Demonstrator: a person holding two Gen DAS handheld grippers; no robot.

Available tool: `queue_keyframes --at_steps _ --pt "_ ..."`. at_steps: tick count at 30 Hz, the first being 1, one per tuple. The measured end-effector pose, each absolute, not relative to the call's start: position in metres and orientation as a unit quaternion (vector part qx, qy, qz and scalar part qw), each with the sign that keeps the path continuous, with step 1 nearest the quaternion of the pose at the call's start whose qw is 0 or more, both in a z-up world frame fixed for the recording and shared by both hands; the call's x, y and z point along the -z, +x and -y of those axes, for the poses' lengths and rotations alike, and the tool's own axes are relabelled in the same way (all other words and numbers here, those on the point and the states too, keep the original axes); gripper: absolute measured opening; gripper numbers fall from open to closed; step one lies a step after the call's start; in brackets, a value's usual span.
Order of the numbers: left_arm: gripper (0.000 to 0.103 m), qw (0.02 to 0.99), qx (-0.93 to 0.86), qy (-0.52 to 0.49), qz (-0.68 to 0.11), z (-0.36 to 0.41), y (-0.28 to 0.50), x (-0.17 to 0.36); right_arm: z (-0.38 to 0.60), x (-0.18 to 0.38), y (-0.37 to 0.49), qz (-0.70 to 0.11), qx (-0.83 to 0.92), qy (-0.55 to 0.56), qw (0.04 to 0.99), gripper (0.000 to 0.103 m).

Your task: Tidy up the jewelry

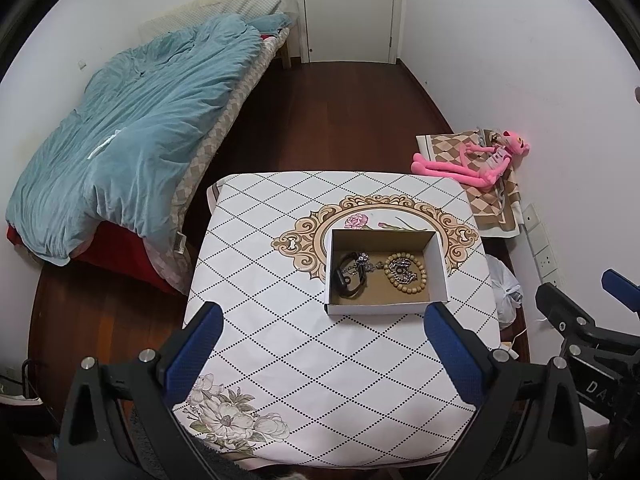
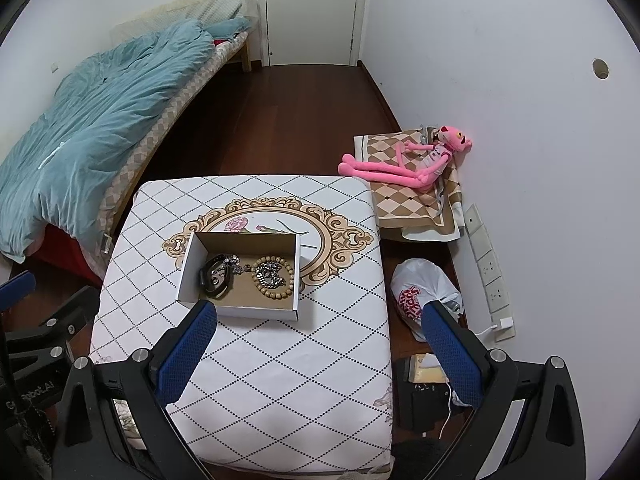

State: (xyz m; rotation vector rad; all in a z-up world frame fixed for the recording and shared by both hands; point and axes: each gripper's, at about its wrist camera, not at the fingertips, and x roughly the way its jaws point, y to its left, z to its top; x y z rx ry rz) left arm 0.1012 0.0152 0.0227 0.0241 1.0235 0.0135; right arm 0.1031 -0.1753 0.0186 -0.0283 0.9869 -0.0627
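An open white cardboard box [image 1: 385, 309] [image 2: 237, 311] stands on a small table with a diamond-patterned cloth [image 1: 280, 344] [image 2: 280, 360]. Inside it lie a black wristband [image 1: 349, 278] [image 2: 212, 278], a silver chain [image 1: 401, 271] [image 2: 271, 272] inside a ring of wooden beads [image 1: 420, 276] [image 2: 280, 292], and a small sparkly piece [image 1: 363, 258] [image 2: 231, 259]. My left gripper [image 1: 324, 344] is open and empty, held above the table's near side, in front of the box. My right gripper [image 2: 320, 344] is open and empty, above the table's right front edge.
A bed with a blue duvet [image 1: 132, 128] [image 2: 92, 108] lies to the left. A pink plush toy [image 1: 476, 160] [image 2: 408, 160] rests on a checked cloth by the right wall. A white plastic bag [image 2: 424, 292] sits on the floor right of the table. A white door [image 1: 348, 8] stands at the far end.
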Motion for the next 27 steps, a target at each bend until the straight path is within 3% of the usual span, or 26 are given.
queue_keyframes --at_steps 27 --pt "0.102 0.872 -0.009 0.011 -0.489 -0.0150 0.0979 -0.0237 0.1753 -0.0187 0.0968 -0.474 0.032 -0.015 0.880 0.103"
